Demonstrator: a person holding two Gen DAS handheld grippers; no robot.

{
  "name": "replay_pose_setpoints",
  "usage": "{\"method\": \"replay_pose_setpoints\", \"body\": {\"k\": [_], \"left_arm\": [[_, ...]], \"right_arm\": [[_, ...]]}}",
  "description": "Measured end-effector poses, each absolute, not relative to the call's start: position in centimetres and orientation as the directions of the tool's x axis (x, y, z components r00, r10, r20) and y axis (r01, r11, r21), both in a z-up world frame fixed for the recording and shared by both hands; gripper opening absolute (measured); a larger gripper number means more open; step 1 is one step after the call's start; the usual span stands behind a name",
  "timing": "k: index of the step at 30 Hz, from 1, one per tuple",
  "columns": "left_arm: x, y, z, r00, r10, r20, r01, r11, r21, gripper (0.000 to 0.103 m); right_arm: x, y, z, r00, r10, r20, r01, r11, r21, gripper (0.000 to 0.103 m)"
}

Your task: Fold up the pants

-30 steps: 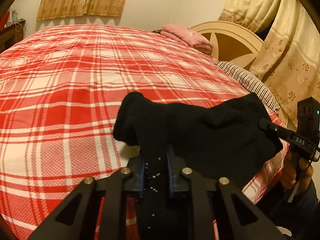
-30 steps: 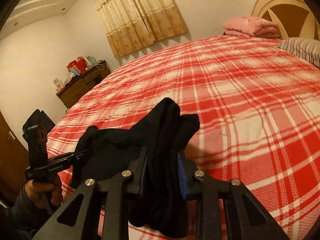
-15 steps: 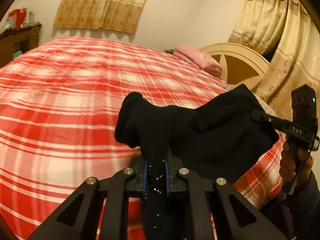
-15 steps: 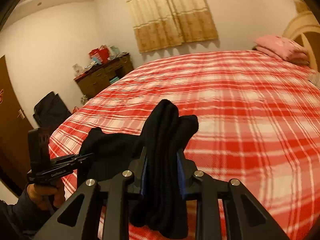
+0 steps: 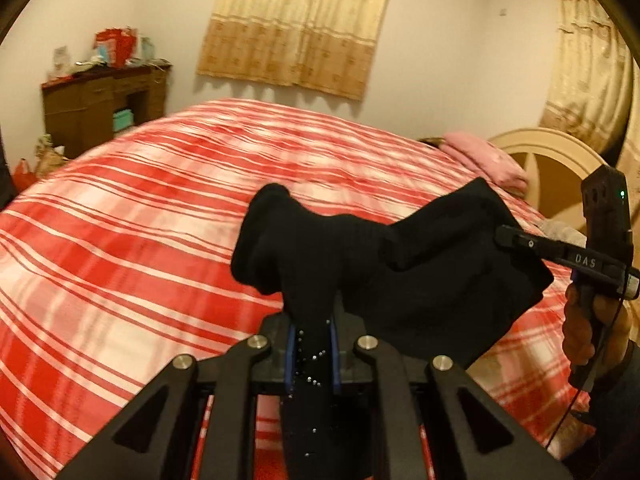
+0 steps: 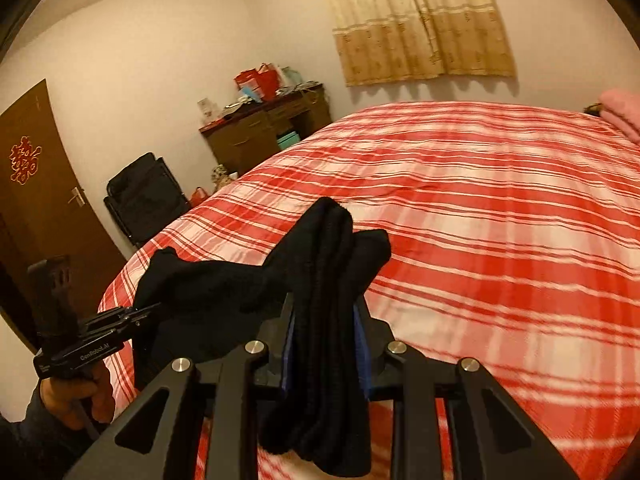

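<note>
Black pants (image 5: 420, 264) held aloft over plaid bed (image 5: 140, 248), slung between left gripper (image 5: 313, 354) and right gripper (image 6: 325, 344), both clamped on bunched fabric; soft, light, limp, sags; best gripped at waistband corners, cloth kept taut

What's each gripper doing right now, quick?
Left gripper: closed, pinching the black pants.
Right gripper: closed, gripping a bunched fold of the same pants, held above the bed.
</note>
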State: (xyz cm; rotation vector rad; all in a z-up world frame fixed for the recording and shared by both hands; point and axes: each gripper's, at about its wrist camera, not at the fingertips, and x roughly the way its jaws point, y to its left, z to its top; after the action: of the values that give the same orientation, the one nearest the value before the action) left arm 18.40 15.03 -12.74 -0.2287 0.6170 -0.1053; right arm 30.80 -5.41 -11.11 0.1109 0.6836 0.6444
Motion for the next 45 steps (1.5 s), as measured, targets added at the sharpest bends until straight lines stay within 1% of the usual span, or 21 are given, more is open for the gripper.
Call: {"method": "replay_pose_setpoints", "body": {"k": [4, 10, 15, 17, 18, 19, 20, 23, 26, 27, 29, 30, 31, 33, 35, 37, 38, 39, 41, 45], "left_arm": [[19.5, 16.7, -13.8, 0.801, -0.140, -0.581, -0.007, 0.970, -0.244, 0.013], [20.4, 17.4, -16.0, 0.770, -0.137, -0.624, -0.026, 0.969, -0.245, 0.014], [20.8, 17.4, -17.3, 0.748, -0.112, -0.654, -0.045, 0.975, -0.217, 0.026], [20.8, 17.4, -17.7, 0.743, -0.103, -0.661, -0.057, 0.975, -0.215, 0.037], [20.8, 17.6, -17.9, 0.740, -0.097, -0.665, -0.065, 0.975, -0.215, 0.040], [20.7, 17.7, -18.0, 0.738, -0.091, -0.668, -0.075, 0.974, -0.215, 0.048], [20.7, 17.9, -18.2, 0.737, -0.084, -0.671, -0.086, 0.973, -0.216, 0.054], [20.5, 18.4, -18.5, 0.734, -0.091, -0.673, -0.098, 0.966, -0.238, 0.060], [20.3, 18.2, -18.5, 0.735, -0.078, -0.673, -0.098, 0.971, -0.220, 0.060], [20.2, 18.1, -18.5, 0.736, -0.071, -0.673, -0.100, 0.972, -0.212, 0.060], [20.2, 18.1, -18.5, 0.736, -0.067, -0.673, -0.103, 0.972, -0.209, 0.060], [20.2, 18.1, -18.5, 0.736, -0.066, -0.674, -0.106, 0.972, -0.210, 0.061], [20.1, 18.2, -18.5, 0.736, -0.063, -0.674, -0.109, 0.971, -0.210, 0.063], [20.0, 18.1, -18.4, 0.735, -0.053, -0.676, -0.116, 0.972, -0.202, 0.066], [19.7, 18.1, -18.5, 0.736, -0.030, -0.676, -0.126, 0.975, -0.181, 0.072], [19.5, 18.1, -18.6, 0.739, -0.022, -0.674, -0.132, 0.976, -0.176, 0.074], [19.5, 18.1, -18.6, 0.737, -0.019, -0.675, -0.134, 0.976, -0.174, 0.075], [19.5, 18.2, -18.6, 0.735, -0.015, -0.678, -0.137, 0.976, -0.170, 0.076], [19.1, 18.3, -18.4, 0.729, 0.005, -0.685, -0.152, 0.976, -0.154, 0.084], [17.7, 18.9, -18.2, 0.725, 0.031, -0.688, -0.179, 0.973, -0.145, 0.085]], "right_arm": [[32.9, -3.5, -12.1, 0.575, 0.594, -0.562, -0.512, 0.798, 0.319, 0.026], [34.3, -2.7, -14.5, 0.551, 0.571, -0.609, -0.484, 0.813, 0.324, 0.026], [35.3, -3.5, -16.6, 0.528, 0.549, -0.649, -0.435, 0.830, 0.348, 0.026], [35.6, -3.7, -17.3, 0.518, 0.539, -0.664, -0.422, 0.837, 0.350, 0.026], [35.7, -3.8, -17.5, 0.515, 0.535, -0.670, -0.417, 0.839, 0.350, 0.026], [35.8, -3.9, -17.8, 0.509, 0.533, -0.676, -0.408, 0.841, 0.355, 0.026], [36.0, -4.0, -18.1, 0.505, 0.530, -0.681, -0.399, 0.843, 0.361, 0.026], [36.0, -3.8, -18.4, 0.502, 0.506, -0.701, -0.388, 0.857, 0.340, 0.027], [35.5, -3.5, -18.2, 0.518, 0.479, -0.708, -0.387, 0.870, 0.305, 0.028], [35.4, -3.4, -18.1, 0.523, 0.472, -0.709, -0.389, 0.873, 0.294, 0.031], [34.8, -3.2, -17.5, 0.535, 0.453, -0.713, -0.391, 0.881, 0.267, 0.033], [34.4, -3.1, -17.2, 0.544, 0.438, -0.716, -0.392, 0.887, 0.245, 0.036], [34.1, -3.1, -17.0, 0.551, 0.429, -0.716, -0.393, 0.890, 0.231, 0.042], [33.0, -2.9, -16.5, 0.556, 0.436, -0.708, -0.418, 0.882, 0.215, 0.046], [32.0, -2.8, -16.7, 0.562, 0.420, -0.713, -0.431, 0.884, 0.182, 0.046], [32.0, -2.9, -17.9, 0.555, 0.356, -0.751, -0.397, 0.908, 0.136, 0.046], [32.3, -3.4, -18.6, 0.541, 0.364, -0.758, -0.382, 0.910, 0.164, 0.048], [32.6, -4.0, -18.9, 0.539, 0.375, -0.754, -0.364, 0.911, 0.193, 0.055], [32.9, -5.2, -18.8, 0.544, 0.382, -0.747, -0.321, 0.918, 0.235, 0.055], [31.8, -6.9, -17.2, 0.587, 0.371, -0.719, -0.291, 0.926, 0.241, 0.055]]}}
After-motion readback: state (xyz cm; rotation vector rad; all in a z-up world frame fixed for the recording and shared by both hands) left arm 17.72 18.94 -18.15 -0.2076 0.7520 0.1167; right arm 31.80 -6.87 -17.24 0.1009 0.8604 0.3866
